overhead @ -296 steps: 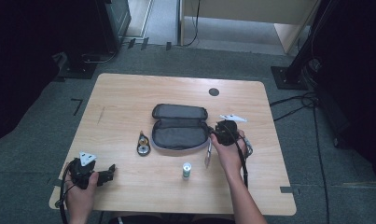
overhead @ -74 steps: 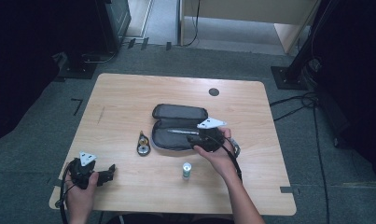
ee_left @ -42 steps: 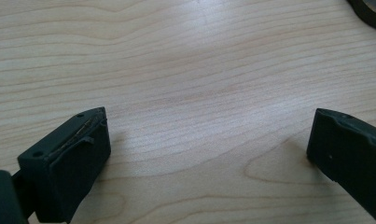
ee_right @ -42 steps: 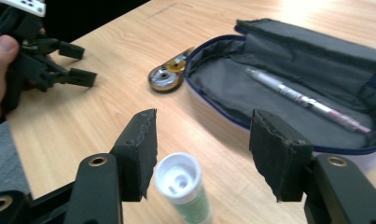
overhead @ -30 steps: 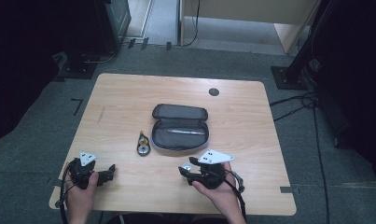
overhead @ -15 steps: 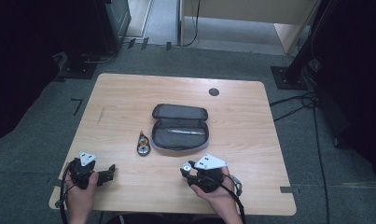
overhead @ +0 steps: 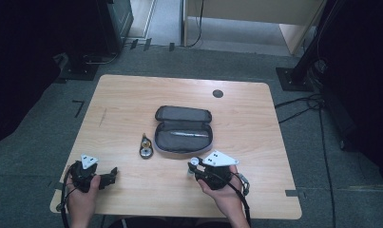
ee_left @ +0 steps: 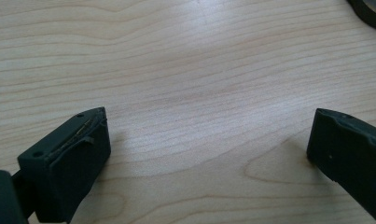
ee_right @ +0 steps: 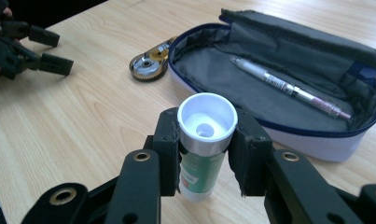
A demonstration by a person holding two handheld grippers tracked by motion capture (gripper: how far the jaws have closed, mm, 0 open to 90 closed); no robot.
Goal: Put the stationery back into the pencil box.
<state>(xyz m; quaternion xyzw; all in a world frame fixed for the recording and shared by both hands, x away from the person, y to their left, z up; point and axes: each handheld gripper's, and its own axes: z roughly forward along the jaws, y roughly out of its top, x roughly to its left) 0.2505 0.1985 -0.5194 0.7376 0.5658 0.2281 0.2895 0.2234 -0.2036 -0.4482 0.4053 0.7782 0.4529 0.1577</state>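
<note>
right tongs [ee_right: 205,154] had just been closing and gripped the upright glue stick [ee_right: 203,154] beside the open pencil case [ee_right: 288,88], probably for packing; left tongs [ee_left: 206,154] stood wide over bare tabletop [ee_left: 185,60].

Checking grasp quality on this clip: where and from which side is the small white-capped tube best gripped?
Grip the tube across its round green body just under the white cap, coming level from the table's near edge. It stands upright, so its sides are free. The right gripper does this: its jaws have just been closing and its pads now press both sides.
</note>
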